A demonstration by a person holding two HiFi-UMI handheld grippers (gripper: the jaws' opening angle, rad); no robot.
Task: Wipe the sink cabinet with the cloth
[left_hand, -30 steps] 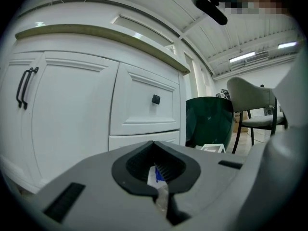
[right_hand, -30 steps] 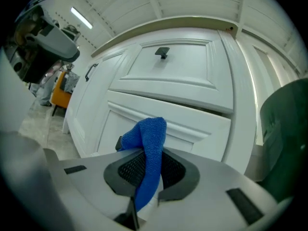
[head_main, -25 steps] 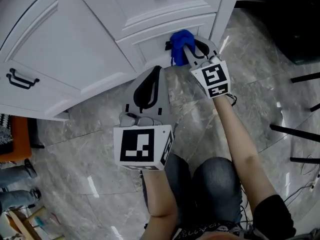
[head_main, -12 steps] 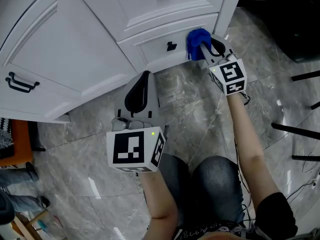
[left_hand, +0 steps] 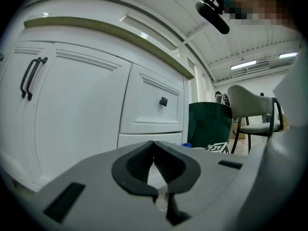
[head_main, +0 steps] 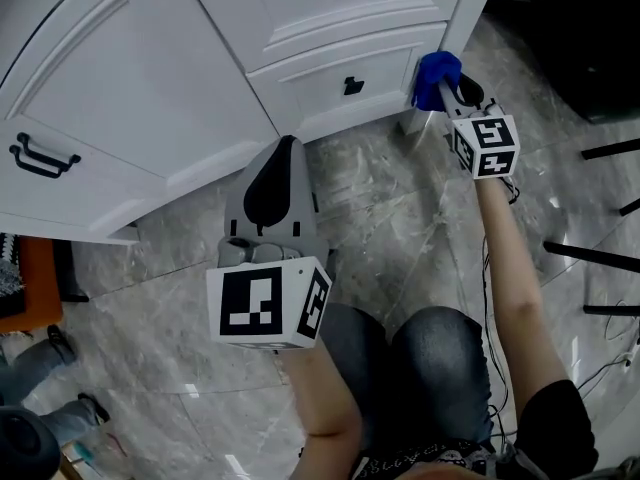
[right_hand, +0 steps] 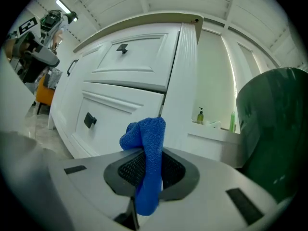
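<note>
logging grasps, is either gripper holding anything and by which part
The right gripper is shut on the blue cloth, pinching it mid-length, a bunched end past the jaws. The left gripper is shut and empty.

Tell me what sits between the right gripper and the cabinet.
Only the blue cloth, clamped in the right gripper and bunched toward the cabinet's corner post; the right gripper view shows it.

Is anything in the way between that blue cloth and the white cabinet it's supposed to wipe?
Nothing visible. The right tool holds the cloth at the cabinet's right corner, beside the bottom drawer, with only open air ahead of it. Whether the cloth actually touches the cabinet cannot be told.
</note>
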